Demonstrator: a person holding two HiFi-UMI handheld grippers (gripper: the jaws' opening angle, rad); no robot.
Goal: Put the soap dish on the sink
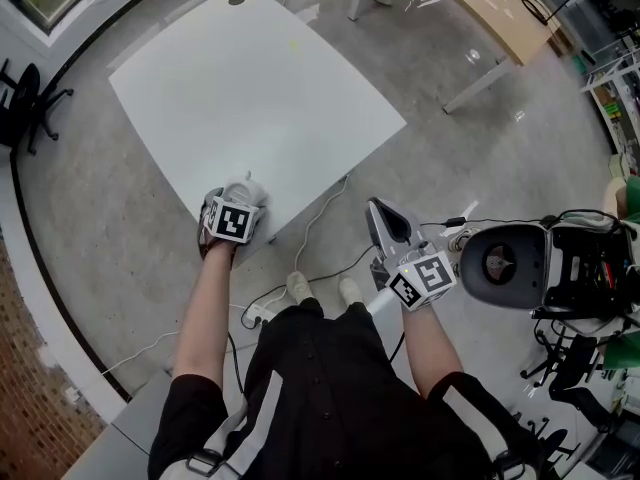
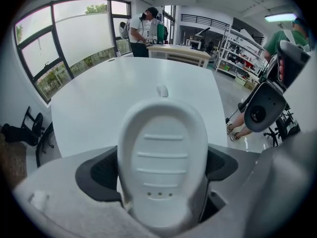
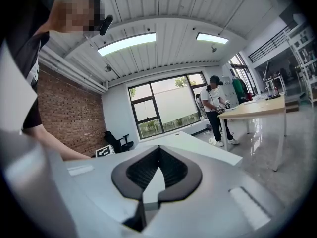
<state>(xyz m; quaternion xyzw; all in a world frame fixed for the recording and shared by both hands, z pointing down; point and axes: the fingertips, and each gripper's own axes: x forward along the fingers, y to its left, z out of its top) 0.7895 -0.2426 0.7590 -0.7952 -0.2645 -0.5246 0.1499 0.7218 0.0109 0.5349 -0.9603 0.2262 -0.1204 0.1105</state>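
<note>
A white oval soap dish (image 2: 161, 167) with ribs and three small holes stands between the jaws of my left gripper (image 1: 240, 194), its hollow side facing the camera. Both black pads (image 2: 96, 172) lie against its sides, so the gripper is shut on it. In the head view the dish (image 1: 250, 182) hangs over the near corner of a white table (image 1: 250, 88). My right gripper (image 1: 386, 220) is held out over the floor to the right, shut, with its tips (image 3: 157, 155) together and nothing in them. No sink is in any view.
White cables (image 1: 320, 218) and a power strip (image 1: 258, 313) lie on the grey floor by my feet. A grey round-backed chair (image 1: 505, 263) stands at the right, a wooden desk (image 1: 490, 8) at the back right, a black chair (image 1: 25, 98) at the left. People stand beyond the table (image 2: 141, 29).
</note>
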